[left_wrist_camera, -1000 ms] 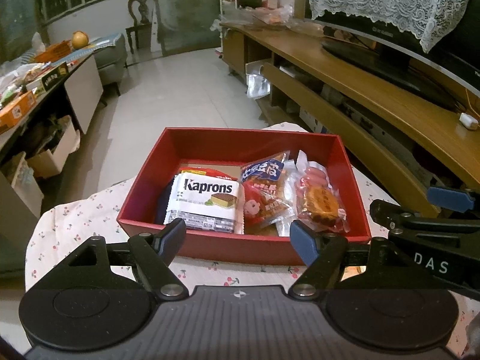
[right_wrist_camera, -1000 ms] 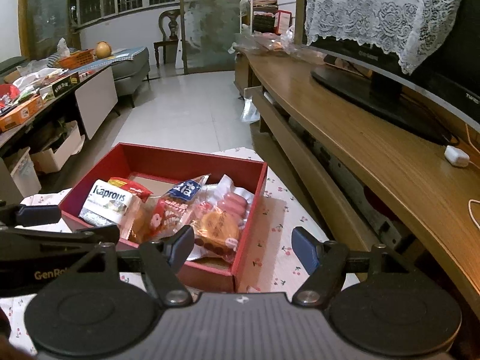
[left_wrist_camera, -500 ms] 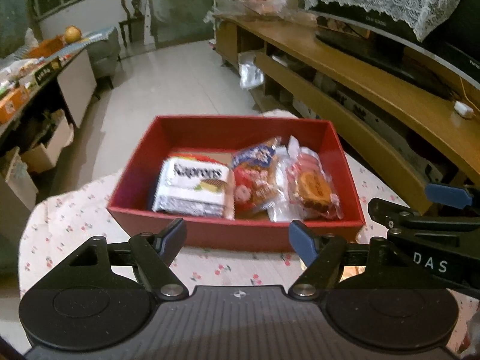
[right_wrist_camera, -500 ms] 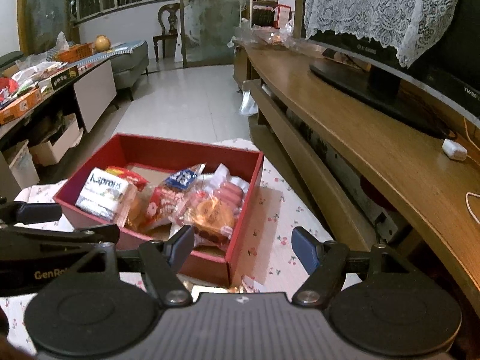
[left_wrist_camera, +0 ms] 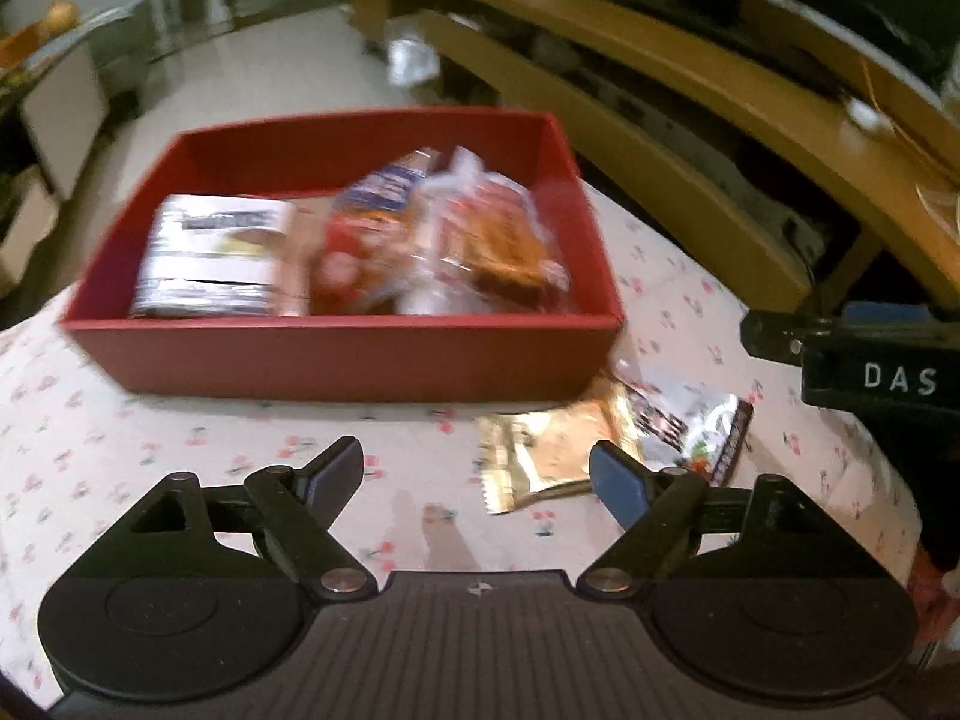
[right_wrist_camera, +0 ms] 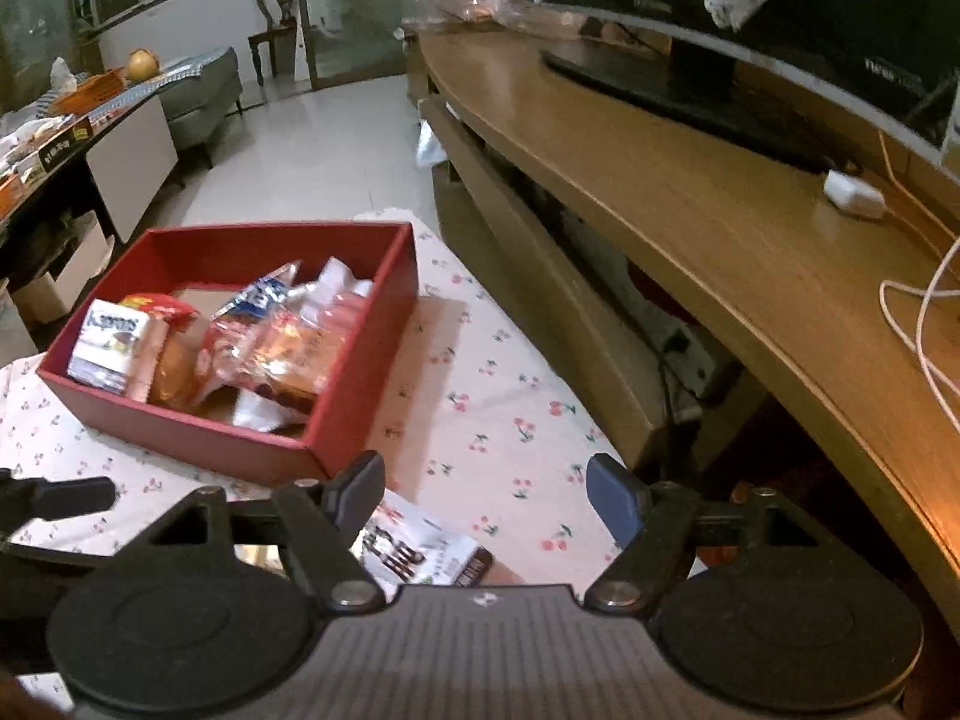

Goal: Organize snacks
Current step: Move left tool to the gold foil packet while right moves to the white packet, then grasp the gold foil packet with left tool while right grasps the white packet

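A red box sits on a cherry-print tablecloth and holds several snack packs, among them a white Kaprons pack and clear bags of biscuits. A gold packet and a white-and-black packet lie on the cloth in front of the box's right corner. My left gripper is open and empty, just before the gold packet. My right gripper is open and empty above the white-and-black packet; it also shows at the right edge of the left wrist view.
A long wooden TV bench with a TV runs along the right, close to the table's edge. A charger and white cable lie on it. Tiled floor, a sofa and a cluttered side table are beyond the box.
Both grippers have pulled back and tilted down, away from the box. The two loose packets on the cloth have come into view. Both grippers stay open.
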{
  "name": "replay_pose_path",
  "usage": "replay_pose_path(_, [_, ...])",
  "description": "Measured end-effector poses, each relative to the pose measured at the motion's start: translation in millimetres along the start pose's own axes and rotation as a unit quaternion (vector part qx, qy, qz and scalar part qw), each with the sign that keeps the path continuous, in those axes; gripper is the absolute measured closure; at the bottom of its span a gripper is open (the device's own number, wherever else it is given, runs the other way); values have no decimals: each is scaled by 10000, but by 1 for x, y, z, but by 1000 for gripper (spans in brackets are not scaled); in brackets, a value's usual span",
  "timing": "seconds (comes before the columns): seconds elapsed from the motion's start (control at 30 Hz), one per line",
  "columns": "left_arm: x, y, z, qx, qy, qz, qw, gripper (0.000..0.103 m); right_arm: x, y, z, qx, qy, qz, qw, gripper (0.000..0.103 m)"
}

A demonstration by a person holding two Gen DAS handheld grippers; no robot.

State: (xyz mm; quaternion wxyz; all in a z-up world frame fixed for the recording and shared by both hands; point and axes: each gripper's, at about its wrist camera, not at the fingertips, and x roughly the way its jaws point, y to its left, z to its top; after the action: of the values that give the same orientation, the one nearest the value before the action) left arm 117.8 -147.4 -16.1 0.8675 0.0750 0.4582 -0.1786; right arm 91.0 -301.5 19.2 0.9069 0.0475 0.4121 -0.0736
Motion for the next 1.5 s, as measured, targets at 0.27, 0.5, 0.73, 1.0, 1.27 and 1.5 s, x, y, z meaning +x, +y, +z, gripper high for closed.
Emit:
replay_pose_path(0.27, [33,-27,-3,1462,117,-520,9878,17,10,-11,-5,-83,218,57,9997,22])
replay_pose_path(0.5, [56,-17,1,1595,249,-941,9824,16,21,-5,-6,-222,414,120,9988,22])
replay_pose_path(0.73, [31,-13,-26,1772,404,-1033,9779,36,37,5,-4,-452,637,264,9966,22])
replay_pose_path(1.0, [10,-16,-13,2018,110,-1178,9723,18,49,11,2,-791,639,422,9939,22])
replay_pose_path(1.27, [48,-34,-10,2668,482,-1249,9544,21,47,-12,11,-360,553,421,9969,22])
replay_pose_path(1.5, [18,-12,-34,2184,655,-1310,9648,54,48,4,7,-836,602,658,9925,22])
